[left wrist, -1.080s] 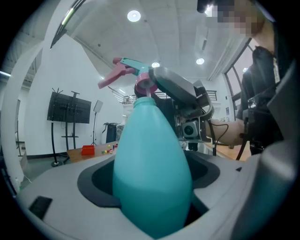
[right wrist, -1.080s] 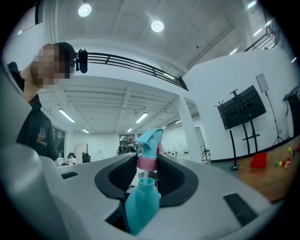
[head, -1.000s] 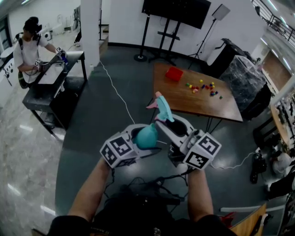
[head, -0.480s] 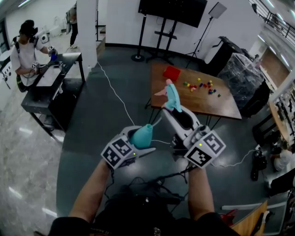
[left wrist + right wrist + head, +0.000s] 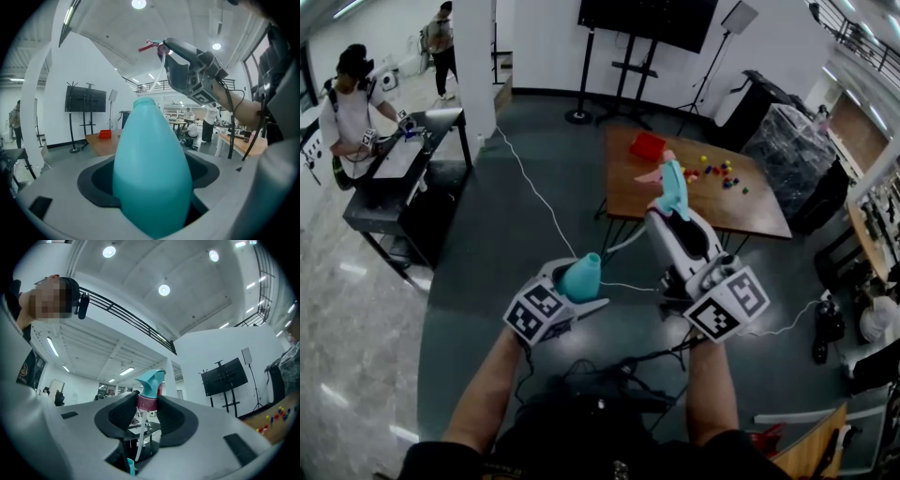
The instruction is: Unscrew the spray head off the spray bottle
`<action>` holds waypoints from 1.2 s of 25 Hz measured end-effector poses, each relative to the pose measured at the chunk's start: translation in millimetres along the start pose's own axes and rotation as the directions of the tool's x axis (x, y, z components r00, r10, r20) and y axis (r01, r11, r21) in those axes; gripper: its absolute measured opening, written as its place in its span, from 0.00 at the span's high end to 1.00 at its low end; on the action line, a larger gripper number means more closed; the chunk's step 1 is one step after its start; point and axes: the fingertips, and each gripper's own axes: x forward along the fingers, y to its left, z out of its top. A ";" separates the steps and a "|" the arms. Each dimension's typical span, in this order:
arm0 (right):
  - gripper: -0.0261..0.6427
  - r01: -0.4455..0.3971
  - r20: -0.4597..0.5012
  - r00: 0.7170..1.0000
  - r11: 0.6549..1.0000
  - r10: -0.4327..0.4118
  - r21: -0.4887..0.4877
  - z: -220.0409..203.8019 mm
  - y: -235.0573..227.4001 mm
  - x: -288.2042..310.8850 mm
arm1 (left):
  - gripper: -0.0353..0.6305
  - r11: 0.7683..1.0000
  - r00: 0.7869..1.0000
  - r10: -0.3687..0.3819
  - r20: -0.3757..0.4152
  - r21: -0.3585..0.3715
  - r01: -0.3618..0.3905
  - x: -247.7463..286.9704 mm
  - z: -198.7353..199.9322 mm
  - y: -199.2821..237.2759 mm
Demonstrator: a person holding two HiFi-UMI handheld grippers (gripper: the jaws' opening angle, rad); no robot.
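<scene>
Bottle [image 5: 152, 168] clamped by its teal body between the pads of the left gripper [image 5: 574, 286], neck bare and pointing up and away. Above and to the right of the bottle, clear of its neck: spray head [image 5: 151, 379], pinched at the pink collar [image 5: 146, 402] by the right gripper [image 5: 675, 217], both pads pressed on that collar. Hanging from the collar back toward the bottle, a thin white tube [image 5: 139, 439], lower end close by the neck; inside or outside it, cannot tell. Beyond the bottle, well apart, a wooden table [image 5: 750, 211] bearing a red box [image 5: 648, 146] and small coloured blocks [image 5: 717, 175]. Far left of the bottle, a dark desk [image 5: 389, 187] with a person [image 5: 347, 103] beside it.
</scene>
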 end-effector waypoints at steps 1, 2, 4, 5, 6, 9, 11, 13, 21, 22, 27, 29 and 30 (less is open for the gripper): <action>0.75 0.009 -0.005 1.000 1.000 -0.009 -0.012 -0.5 -1.6 -0.7 | 0.31 1.000 1.000 0.010 0.000 -0.005 -0.010 -0.3 -1.5 2.3; 0.75 0.018 -0.011 1.000 1.000 -0.018 -0.024 -1.8 -3.3 -1.3 | 0.31 1.000 1.000 0.019 0.001 -0.010 -0.019 -0.8 -2.3 4.9; 0.75 0.035 -0.029 0.999 0.998 -0.036 -0.046 -7.0 -6.7 -1.8 | 0.31 0.999 0.999 0.036 0.007 -0.016 -0.036 -2.6 -1.6 9.5; 0.75 0.043 -0.040 0.998 0.998 -0.045 -0.056 -10.7 -8.1 -1.9 | 0.31 0.999 0.999 0.042 0.012 -0.018 -0.042 -3.9 -0.3 11.2; 0.75 0.050 -0.052 0.997 0.997 -0.053 -0.066 -14.8 -9.6 -2.1 | 0.31 0.999 0.999 0.047 0.018 -0.017 -0.046 -5.1 1.5 12.3; 0.75 0.071 -0.078 0.994 0.994 -0.077 -0.085 -25.5 -14.8 -3.9 | 0.31 0.998 0.998 0.056 0.037 -0.012 -0.056 -7.8 10.1 13.0; 0.75 0.087 -0.086 0.992 0.992 -0.095 -0.090 -31.1 -19.4 -5.4 | 0.31 0.998 0.997 0.059 0.051 -0.007 -0.059 -9.2 17.4 12.5; 0.75 0.103 -0.089 0.990 0.991 -0.110 -0.088 -36.4 -24.5 -6.5 | 0.31 0.998 0.996 0.060 0.064 -0.001 -0.061 -10.5 24.5 12.1; 0.76 0.136 -0.123 0.982 0.986 -0.147 -0.094 -58.8 -33.3 -8.9 | 0.31 0.998 0.993 0.056 0.104 0.003 -0.057 -16.2 44.6 11.4; 0.76 0.139 -0.128 0.980 0.985 -0.151 -0.099 -61.3 -33.9 -8.9 | 0.31 0.998 0.993 0.058 0.107 0.008 -0.059 -16.5 45.6 12.2; 0.76 0.150 -0.140 0.976 0.983 -0.165 -0.107 -69.0 -37.2 -8.5 | 0.31 0.998 0.991 0.060 0.121 0.015 -0.062 -16.0 52.6 15.0; 0.76 0.156 -0.149 0.974 0.981 -0.172 -0.113 -71.6 -38.2 -9.3 | 0.31 0.998 0.990 0.064 0.123 0.019 -0.067 -16.0 55.2 15.7; 0.76 0.159 -0.153 0.972 0.980 -0.176 -0.118 -72.8 -38.5 -9.9 | 0.31 0.997 0.990 0.066 0.123 0.021 -0.069 -16.1 56.5 15.4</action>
